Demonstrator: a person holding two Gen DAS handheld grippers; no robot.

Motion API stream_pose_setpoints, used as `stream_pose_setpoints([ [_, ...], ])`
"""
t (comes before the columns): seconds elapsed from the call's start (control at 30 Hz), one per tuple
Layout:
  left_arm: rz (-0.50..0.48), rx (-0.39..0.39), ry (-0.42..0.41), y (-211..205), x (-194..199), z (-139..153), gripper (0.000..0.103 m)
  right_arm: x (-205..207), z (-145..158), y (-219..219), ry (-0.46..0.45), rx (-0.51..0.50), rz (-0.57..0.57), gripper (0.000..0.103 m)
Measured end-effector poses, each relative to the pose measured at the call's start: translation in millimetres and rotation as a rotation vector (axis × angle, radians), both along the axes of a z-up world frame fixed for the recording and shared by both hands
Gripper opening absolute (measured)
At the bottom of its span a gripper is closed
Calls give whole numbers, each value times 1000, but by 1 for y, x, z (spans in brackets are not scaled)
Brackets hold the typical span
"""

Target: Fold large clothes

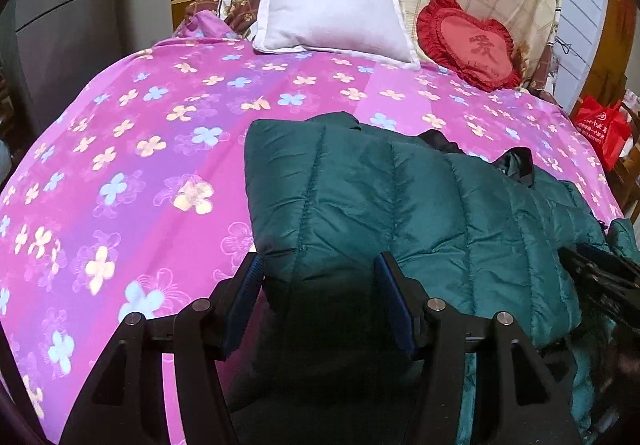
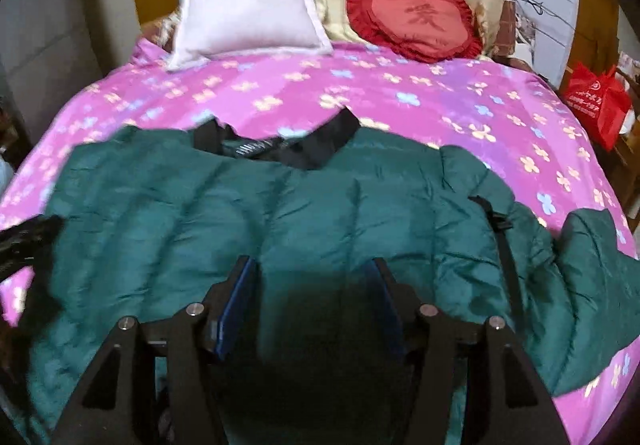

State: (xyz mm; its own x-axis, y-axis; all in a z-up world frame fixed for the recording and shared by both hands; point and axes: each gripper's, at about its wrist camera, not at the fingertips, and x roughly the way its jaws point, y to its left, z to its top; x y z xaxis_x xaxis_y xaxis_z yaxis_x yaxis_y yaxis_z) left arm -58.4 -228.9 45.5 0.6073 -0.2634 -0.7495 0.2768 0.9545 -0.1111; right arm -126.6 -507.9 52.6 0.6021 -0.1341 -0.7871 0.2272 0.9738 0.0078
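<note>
Both tools hang tilted down over the near edge of the bed, side by side, each seen along its own two blue-padded fingers. Left tool (image 1: 318, 285) has its jaws spread, with a dark bulge of the green puffer jacket (image 1: 400, 205) rising between the pads; whether the pads actually press on the fabric I cannot tell, as that part sits in shadow. Right tool (image 2: 312, 293) also stands with its jaws apart over the jacket's (image 2: 280, 213) near hem, the cloth lying between the fingers without visibly being pinched, though this view is blurred. Each tool shows at the edge of the other's view as a dark shape low over the jacket. The jacket lies spread on the pink flowered bedspread (image 1: 160, 125), its long axis running across the bed from left to right, quilted seams running from the near edge toward the pillows. Its black-lined collar (image 2: 320, 141) points away toward the head of the bed, and one sleeve (image 2: 592, 277) trails off to the right. Beyond it lean a white pillow (image 1: 332, 13) and a red heart-shaped cushion (image 1: 472, 45), well apart from the jacket.
</note>
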Motion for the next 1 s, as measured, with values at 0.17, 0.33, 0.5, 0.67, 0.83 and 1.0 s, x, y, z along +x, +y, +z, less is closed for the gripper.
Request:
stream_pose_setpoints([
  [0.17,5,11,3,-3,-1,-6,40,12,-16,-25,5,22,-79,61],
  [0.33,9,12,6,-3,-1,-8,40,-6,-2,-27,-1,39,-80,61],
  [0.5,22,10,3,-3,-2,-10,42,-42,20,-28,-44,31,-67,62],
  [0.67,34,7,4,-2,-2,-14,49,-47,-1,-41,22,17,-91,62],
  [0.83,35,22,-3,-4,-5,-12,49,-42,-10,-38,49,-12,-92,62],
  [1.0,31,18,0,0,-16,-2,49,-61,9,-33,8,0,-93,62],
])
